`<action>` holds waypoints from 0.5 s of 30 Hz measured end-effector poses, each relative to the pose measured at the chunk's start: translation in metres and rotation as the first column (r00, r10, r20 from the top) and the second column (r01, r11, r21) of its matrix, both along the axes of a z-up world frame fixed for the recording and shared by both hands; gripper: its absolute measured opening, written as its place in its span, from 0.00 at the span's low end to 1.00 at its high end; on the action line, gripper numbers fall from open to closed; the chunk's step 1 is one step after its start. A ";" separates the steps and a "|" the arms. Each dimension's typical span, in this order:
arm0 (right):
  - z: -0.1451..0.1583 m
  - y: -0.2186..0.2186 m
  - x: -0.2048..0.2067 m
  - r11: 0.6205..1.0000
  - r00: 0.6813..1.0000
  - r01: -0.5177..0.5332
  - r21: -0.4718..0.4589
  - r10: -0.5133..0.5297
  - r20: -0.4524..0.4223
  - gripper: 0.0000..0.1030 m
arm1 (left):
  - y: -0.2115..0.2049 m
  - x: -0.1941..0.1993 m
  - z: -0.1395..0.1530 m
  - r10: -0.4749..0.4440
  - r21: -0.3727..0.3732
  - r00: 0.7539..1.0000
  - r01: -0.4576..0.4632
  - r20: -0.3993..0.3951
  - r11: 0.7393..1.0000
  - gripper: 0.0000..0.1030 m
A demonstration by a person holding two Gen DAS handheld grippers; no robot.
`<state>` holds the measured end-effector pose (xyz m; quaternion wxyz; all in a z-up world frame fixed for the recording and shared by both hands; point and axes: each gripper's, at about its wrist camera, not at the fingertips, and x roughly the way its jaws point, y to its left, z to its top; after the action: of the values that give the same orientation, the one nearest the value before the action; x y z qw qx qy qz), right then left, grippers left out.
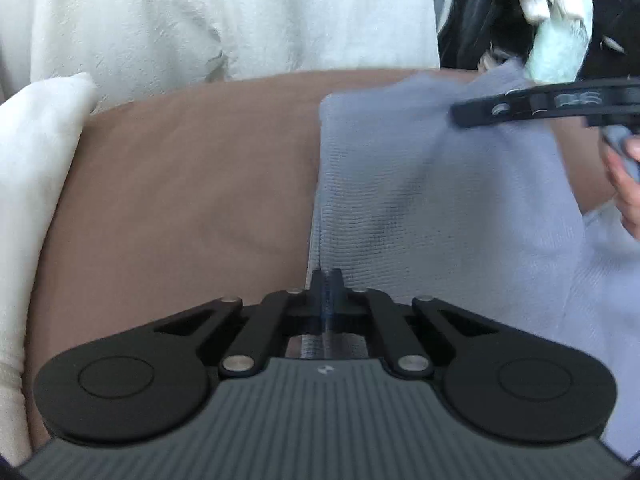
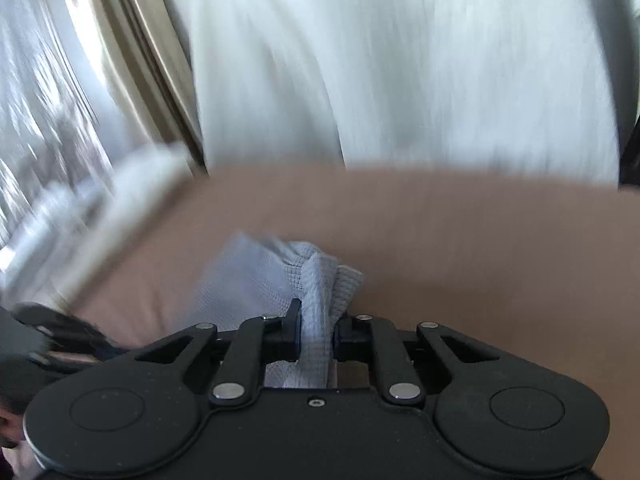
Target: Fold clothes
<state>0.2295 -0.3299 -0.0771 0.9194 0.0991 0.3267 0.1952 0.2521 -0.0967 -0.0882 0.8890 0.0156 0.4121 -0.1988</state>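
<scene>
A pale blue-grey knitted cloth (image 1: 440,200) lies on a brown surface (image 1: 192,184). My left gripper (image 1: 329,280) is shut on the cloth's near left edge. My right gripper (image 2: 316,320) is shut on a bunched corner of the same cloth (image 2: 316,280) and holds it above the brown surface (image 2: 480,248). In the left wrist view the right gripper (image 1: 472,114) reaches in from the right over the cloth's far part, with the cloth draped below it. The right wrist view is motion-blurred.
White fabric (image 1: 224,16) hangs behind the brown surface, and a white cushion (image 1: 36,168) sits at its left. A pile of dark and pale clothes (image 1: 552,20) lies at the far right. A hand (image 1: 628,184) shows at the right edge.
</scene>
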 end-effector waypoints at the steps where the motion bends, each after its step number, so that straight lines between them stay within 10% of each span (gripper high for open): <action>1: 0.008 0.001 -0.014 1.000 0.999 -0.004 0.015 0.003 0.050 0.15 | 0.007 0.001 0.004 0.050 -0.055 0.998 -0.051 -0.028 0.997 0.01; 9: 0.040 0.031 -0.156 0.998 0.954 -0.058 0.032 0.046 0.297 0.17 | 0.039 -0.062 0.014 0.164 -0.273 0.973 -0.204 -0.163 0.940 0.04; 15: -0.030 0.035 -0.228 0.993 0.993 0.013 -0.119 0.001 0.116 0.24 | 0.062 -0.131 0.008 0.196 -0.396 0.932 -0.311 -0.304 0.864 0.15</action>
<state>0.0015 -0.2949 -0.1075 0.9416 0.0335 0.2838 0.1780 0.1212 -0.0344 -0.0805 0.8279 -0.2650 0.4653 -0.1670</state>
